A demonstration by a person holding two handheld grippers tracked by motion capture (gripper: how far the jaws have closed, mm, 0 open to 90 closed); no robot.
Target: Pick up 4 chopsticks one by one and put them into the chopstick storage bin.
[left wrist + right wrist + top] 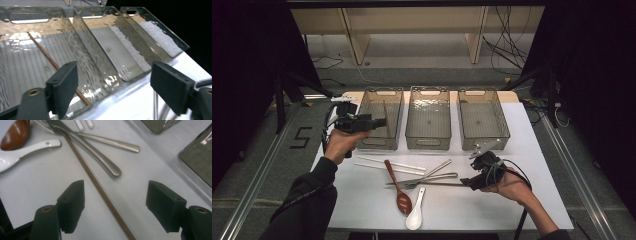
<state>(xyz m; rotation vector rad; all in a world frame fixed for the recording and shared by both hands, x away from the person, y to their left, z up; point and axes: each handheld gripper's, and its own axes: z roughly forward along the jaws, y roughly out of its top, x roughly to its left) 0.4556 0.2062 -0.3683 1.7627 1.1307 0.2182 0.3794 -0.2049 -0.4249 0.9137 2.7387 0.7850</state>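
my right gripper (pixel 115 205) hovers, fingers spread, astride the thin, stiff, light brown chopstick (pixel 100 190) lying flat on the counter (pixel 50 185), so i'd pinch mid-shaft; left gripper (pixel 113 87) spread, empty.

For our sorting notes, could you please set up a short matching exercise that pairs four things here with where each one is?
Things:
1. brown chopstick
2. white spoon
3. left gripper
4. second brown chopstick

Places:
A. lying inside the left bin
B. on the table between the right gripper's open jaws
C. at the table's near edge
D. held over the left bin, jaws open

Pairs: 1-B, 2-C, 3-D, 4-A
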